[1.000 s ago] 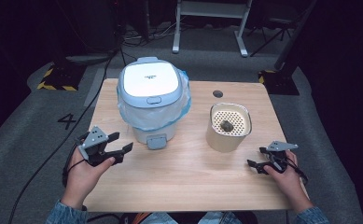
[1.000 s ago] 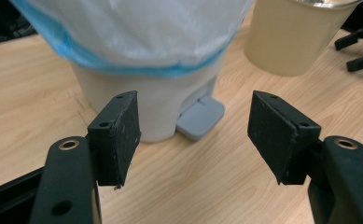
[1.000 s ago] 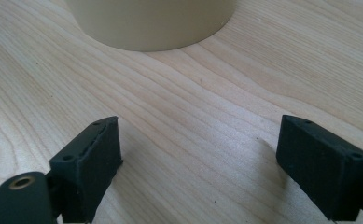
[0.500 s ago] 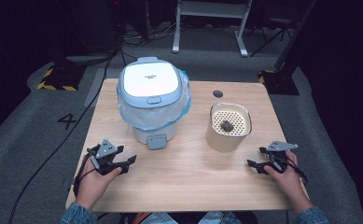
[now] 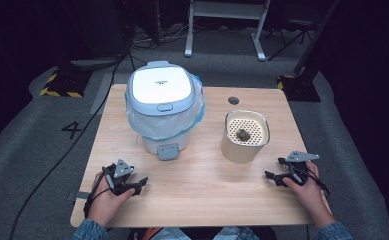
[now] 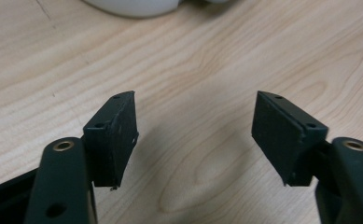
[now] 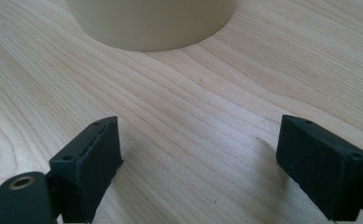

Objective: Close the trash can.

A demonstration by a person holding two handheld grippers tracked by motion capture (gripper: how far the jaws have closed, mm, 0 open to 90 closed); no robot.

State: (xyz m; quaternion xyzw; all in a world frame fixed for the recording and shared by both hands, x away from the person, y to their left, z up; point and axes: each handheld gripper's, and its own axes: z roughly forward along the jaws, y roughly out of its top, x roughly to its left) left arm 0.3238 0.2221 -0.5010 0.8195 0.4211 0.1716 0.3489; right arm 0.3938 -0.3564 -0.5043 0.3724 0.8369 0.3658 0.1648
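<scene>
Left gripper (image 5: 137,184) came down, jaws just opening, empty | bin (image 5: 163,107) ahead | right gripper (image 5: 273,173) open, cup (image 5: 245,136) ahead, apart

One wooden worktop (image 5: 202,195), one lidded white bin (image 5: 163,107) lined with one clear bag (image 5: 194,112), one beige cylindrical container (image 5: 245,136) holding one dark lump (image 5: 242,134), two hand-held grippers, left gripper (image 5: 141,182) and right gripper (image 5: 274,168), two hands
</scene>
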